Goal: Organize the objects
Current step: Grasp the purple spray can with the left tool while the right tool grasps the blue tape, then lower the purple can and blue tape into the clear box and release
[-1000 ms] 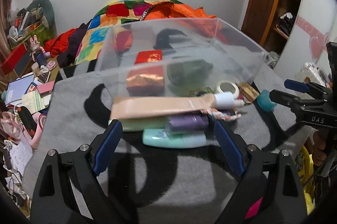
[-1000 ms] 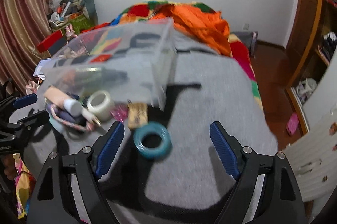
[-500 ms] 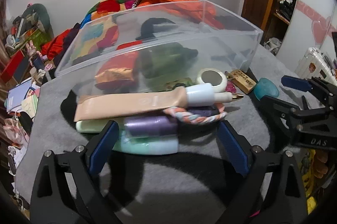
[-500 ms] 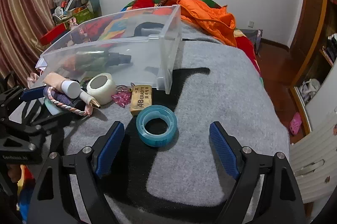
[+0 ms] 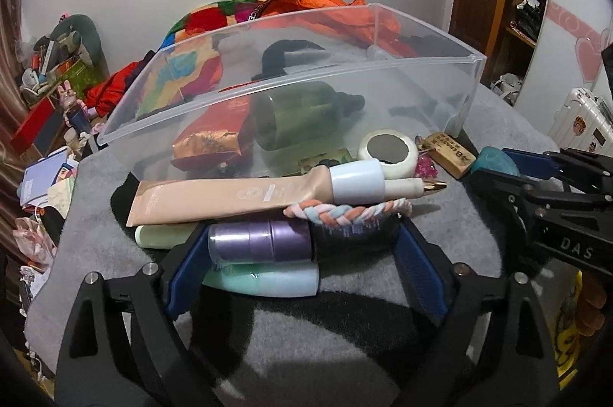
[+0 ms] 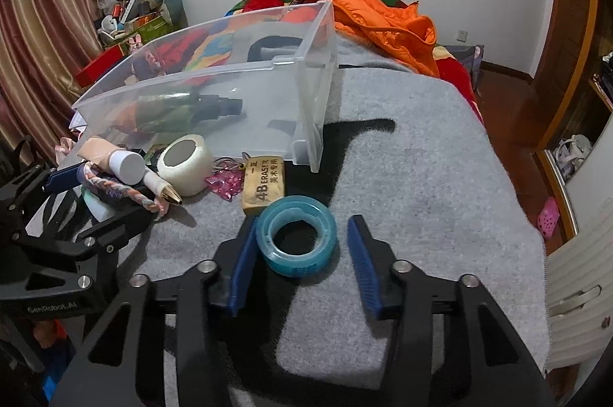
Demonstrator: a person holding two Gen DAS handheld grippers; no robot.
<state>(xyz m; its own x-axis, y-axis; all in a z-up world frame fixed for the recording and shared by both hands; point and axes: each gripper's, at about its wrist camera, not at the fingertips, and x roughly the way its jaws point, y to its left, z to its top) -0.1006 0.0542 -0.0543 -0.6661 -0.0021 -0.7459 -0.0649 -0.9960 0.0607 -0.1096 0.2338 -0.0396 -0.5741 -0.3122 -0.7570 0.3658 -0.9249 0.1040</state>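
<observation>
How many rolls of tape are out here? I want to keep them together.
2. The blue tape roll lies flat on the grey blanket between the right gripper fingers. The white tape roll sits just outside the clear bin. Others may be hidden.

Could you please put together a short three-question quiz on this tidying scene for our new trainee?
1. True or false: the blue tape roll lies between the open fingers of the right hand-held gripper.
2. Which object sits between the fingers of the left hand-held gripper? A) the white tape roll B) the purple bottle C) the eraser
3. Fill in: the green bottle lies inside the clear ____.

Key: 1 true; 2 B; 3 bin.
</observation>
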